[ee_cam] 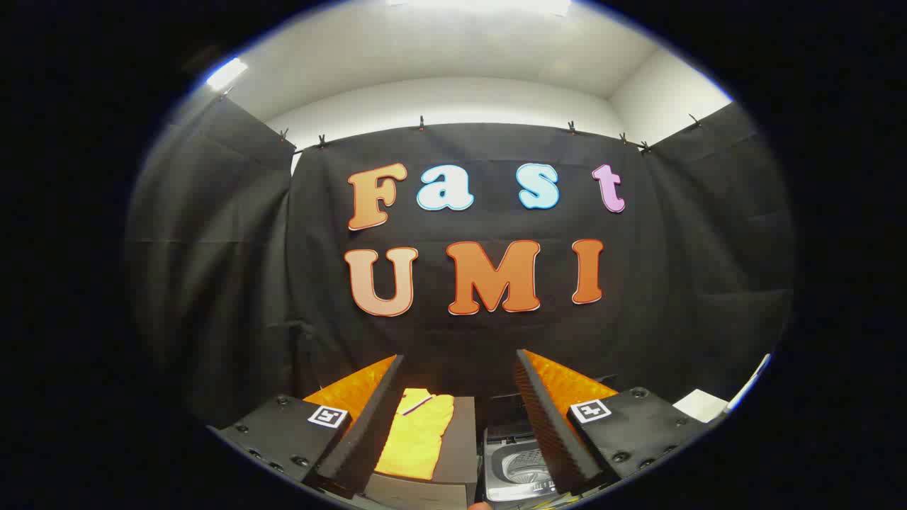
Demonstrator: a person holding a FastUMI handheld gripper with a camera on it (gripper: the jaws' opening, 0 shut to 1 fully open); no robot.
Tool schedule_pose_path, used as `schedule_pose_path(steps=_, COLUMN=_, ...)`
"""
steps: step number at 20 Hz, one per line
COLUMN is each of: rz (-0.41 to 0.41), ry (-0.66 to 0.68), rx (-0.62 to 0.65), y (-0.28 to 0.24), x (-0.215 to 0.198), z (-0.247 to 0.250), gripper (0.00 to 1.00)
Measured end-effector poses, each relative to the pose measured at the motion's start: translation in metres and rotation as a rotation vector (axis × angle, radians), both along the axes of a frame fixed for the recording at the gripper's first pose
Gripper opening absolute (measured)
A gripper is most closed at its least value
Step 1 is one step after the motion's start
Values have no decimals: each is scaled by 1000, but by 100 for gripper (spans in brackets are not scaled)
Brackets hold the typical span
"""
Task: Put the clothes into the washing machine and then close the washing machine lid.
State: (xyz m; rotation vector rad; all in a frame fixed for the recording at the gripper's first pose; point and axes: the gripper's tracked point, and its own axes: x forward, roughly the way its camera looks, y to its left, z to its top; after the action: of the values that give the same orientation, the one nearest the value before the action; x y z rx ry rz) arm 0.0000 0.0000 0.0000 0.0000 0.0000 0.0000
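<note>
Yellow cloth (417,433) lying flat on dark box (460,453), not yet in washing machine (516,467). Cloth looking bright, folded, thin stripe near top. Washing machine sitting just beside box, lid seeming open, drum showing, though view poor there. Gripper (457,418) hanging above both, fingers spread wide, holding nothing. Whole job waiting: grabbing, dropping in, closing lid.

A dark box (464,439) stands below black cloth walls (212,283), white paper (700,405) nearby.
</note>
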Motion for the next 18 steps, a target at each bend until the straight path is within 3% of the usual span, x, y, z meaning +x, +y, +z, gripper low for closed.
schedule_pose_path(steps=18, rz=-33, ry=4, rx=-27, y=-10, x=-4, z=6, gripper=98)
